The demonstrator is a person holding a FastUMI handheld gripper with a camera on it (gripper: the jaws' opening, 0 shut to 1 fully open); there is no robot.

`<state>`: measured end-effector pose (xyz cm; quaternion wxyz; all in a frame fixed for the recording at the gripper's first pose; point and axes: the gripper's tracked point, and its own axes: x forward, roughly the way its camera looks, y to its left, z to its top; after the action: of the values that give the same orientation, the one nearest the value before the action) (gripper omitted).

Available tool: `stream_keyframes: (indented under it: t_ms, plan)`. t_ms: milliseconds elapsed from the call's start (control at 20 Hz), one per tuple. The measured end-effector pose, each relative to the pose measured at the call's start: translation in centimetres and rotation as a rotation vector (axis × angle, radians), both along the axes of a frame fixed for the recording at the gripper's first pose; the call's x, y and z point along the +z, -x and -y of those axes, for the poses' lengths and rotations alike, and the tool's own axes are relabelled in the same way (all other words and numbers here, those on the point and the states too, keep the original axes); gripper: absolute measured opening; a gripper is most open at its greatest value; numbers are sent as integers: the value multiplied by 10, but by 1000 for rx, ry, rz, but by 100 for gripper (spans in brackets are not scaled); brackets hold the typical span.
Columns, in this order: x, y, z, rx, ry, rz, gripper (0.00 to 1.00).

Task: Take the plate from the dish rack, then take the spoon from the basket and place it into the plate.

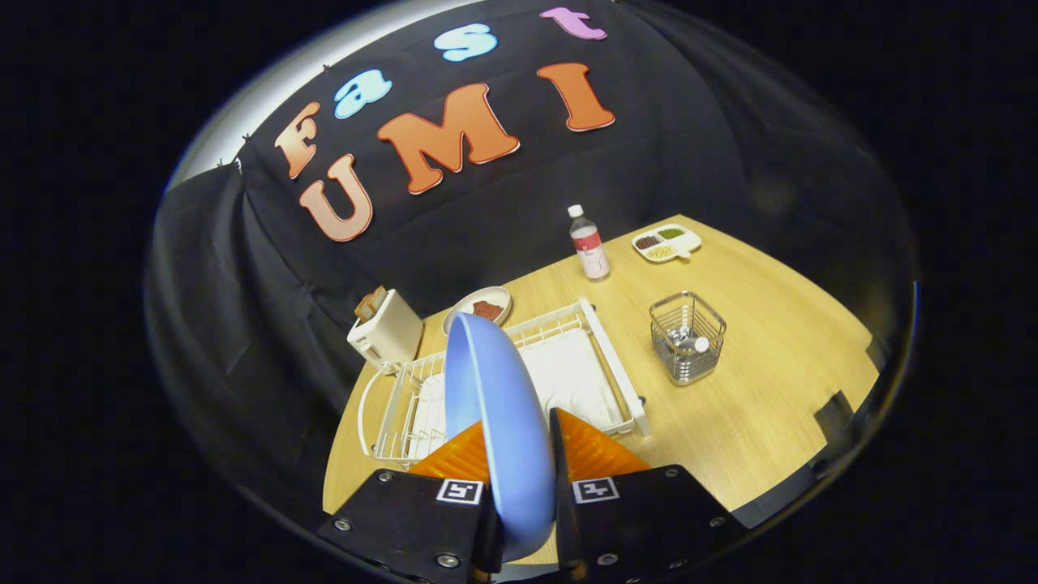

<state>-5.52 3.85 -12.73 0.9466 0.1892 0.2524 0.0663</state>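
Hand-held gripper: our hand-held gripper [523, 470] has its two orange fingers [596, 450] closed on the blue plate [499, 422], one pad on each face, holding it on edge.
Plate: we see it upright between the fingers, lifted above the white dish rack [616, 365], which lies just beyond them.
Step in hand: we judge the plate is out of the rack and next needs laying flat on the surface [754, 405].
Doing it well: we should clear the rack's rail, tip the plate level over bare wood near the basket, and let go only once it rests.
Wire basket: the basket [688, 337] stands right of the rack, with the spoon [685, 341] and other utensils we cannot tell apart.
Small plate: the dish [478, 307] behind the rack holds something brown.
Divided tray: the tray [666, 242] carries dark, green and pale fillings.
Toaster: the toaster [385, 328] has toast in its slots.
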Motion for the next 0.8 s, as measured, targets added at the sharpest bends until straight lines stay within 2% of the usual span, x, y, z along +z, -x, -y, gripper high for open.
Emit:
stream_keyframes:
  t_ms: [300, 800]
  plan:
    - [-51, 33, -23, 48, -173, -105, 26]
    - [-125, 44, -54, 91, -257, -259, 26]
